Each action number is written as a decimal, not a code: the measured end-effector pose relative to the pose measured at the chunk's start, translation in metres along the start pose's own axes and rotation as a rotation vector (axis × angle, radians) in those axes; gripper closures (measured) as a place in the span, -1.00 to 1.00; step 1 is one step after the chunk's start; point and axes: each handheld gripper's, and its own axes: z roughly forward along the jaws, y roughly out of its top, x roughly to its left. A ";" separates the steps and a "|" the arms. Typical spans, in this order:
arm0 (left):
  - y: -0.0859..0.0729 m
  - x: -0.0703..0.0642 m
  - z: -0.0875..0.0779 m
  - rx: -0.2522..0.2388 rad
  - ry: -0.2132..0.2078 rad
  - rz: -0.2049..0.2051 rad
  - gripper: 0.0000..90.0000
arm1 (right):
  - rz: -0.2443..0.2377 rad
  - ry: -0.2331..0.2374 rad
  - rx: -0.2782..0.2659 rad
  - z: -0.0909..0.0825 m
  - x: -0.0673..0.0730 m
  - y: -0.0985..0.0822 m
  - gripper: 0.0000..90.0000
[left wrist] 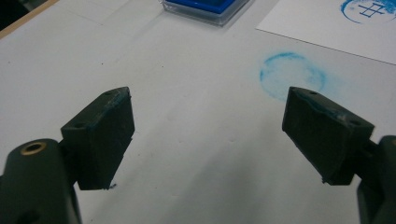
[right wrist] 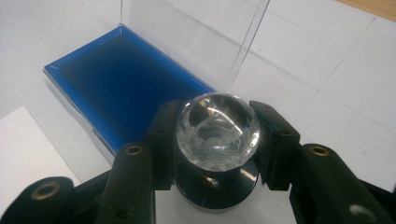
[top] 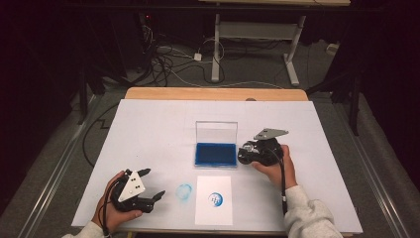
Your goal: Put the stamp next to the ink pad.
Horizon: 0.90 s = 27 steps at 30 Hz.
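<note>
A blue ink pad [top: 215, 153] lies in an open clear case with its lid [top: 216, 132] standing upright, in the middle of the white table. My right gripper [top: 249, 153] is shut on a stamp with a clear faceted knob [right wrist: 218, 132] and a dark round base, standing just right of the ink pad [right wrist: 126, 86]. A white sheet of paper [top: 213, 200] with a blue round print [top: 215, 200] lies in front of the pad. My left gripper [top: 151, 184] rests at the front left, open and holding nothing, its pads [left wrist: 100, 135] smeared faintly blue.
A pale blue ink ring [top: 183, 191] marks the white table cover [top: 148, 129] left of the paper, also seen as a smudge [left wrist: 292, 74] ahead of my left gripper. The wooden table edge [top: 213, 93] runs along the back. Cables and a desk frame [top: 257, 34] stand on the floor beyond.
</note>
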 end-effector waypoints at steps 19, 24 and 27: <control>0.000 0.000 0.000 0.004 -0.001 0.001 -0.64 | -0.082 -0.089 -0.128 -0.029 0.008 0.015 -0.20; 0.000 0.000 -0.001 0.000 0.007 0.008 -0.64 | -0.110 -0.149 -0.161 -0.039 0.015 0.020 -0.42; 0.000 0.001 -0.001 0.001 0.007 0.007 -0.64 | -0.121 -0.152 -0.191 -0.047 0.019 0.021 -0.48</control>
